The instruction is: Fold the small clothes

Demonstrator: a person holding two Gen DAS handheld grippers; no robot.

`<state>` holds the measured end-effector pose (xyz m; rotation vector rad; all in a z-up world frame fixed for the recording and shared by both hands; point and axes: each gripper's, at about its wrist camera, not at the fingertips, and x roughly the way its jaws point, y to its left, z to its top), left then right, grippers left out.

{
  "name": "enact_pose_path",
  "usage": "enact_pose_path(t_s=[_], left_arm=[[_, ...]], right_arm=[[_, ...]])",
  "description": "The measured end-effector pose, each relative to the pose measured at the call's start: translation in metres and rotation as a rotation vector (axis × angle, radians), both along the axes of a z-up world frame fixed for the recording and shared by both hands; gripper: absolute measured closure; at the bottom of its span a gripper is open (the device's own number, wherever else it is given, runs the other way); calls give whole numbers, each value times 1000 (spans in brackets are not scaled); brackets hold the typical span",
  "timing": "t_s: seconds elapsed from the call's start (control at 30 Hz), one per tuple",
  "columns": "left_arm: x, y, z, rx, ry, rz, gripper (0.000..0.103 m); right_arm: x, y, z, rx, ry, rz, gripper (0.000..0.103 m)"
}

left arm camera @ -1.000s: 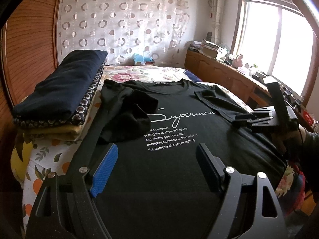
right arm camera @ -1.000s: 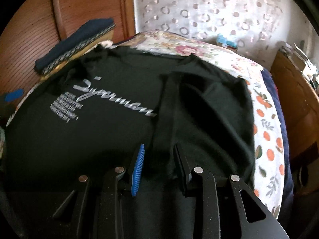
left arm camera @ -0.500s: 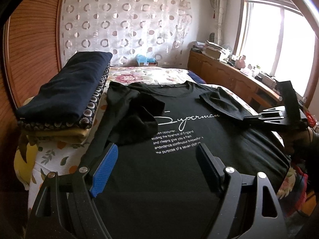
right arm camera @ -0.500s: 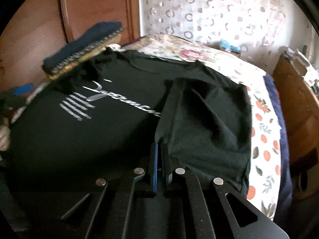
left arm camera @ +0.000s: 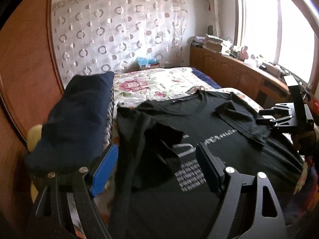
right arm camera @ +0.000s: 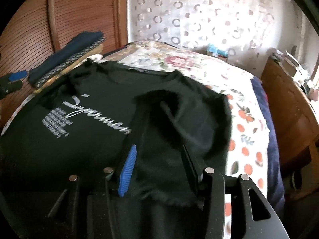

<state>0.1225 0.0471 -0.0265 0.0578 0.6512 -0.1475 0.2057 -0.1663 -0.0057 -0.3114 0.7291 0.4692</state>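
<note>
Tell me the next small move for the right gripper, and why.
Probably draw the right gripper back clear of the black T-shirt. Its jaws are open, and the right sleeve is already folded inward over the chest; the left sleeve is in too.

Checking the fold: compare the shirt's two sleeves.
The left sleeve is folded well inward, touching the white lettering; the right sleeve reaches less far, its edge covering the word's end. The left lies crumpled, the right flatter. Both are black and folded onto the chest.
</note>
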Motion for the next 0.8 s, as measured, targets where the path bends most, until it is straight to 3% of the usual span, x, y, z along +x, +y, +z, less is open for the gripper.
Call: enact_pose_path(t_s=[0.07, 0.3, 0.43, 0.57, 0.8], left_arm=[[15, -1, 3, 21, 15, -14, 22], [79, -4, 0, 73, 129, -34, 45], [119, -9, -10, 98, 212, -31, 53], [156, -13, -24, 122, 288, -8, 63], [206, -15, -58, 175, 417, 45, 64]], right_arm=[[13, -4, -4, -11, -11, -28, 54], [45, -9, -18, -24, 5, -40, 54], [53, -6, -28, -51, 25, -26, 54], [59, -11, -26, -4, 58, -16, 54], [63, -15, -25, 21, 75, -11, 52]])
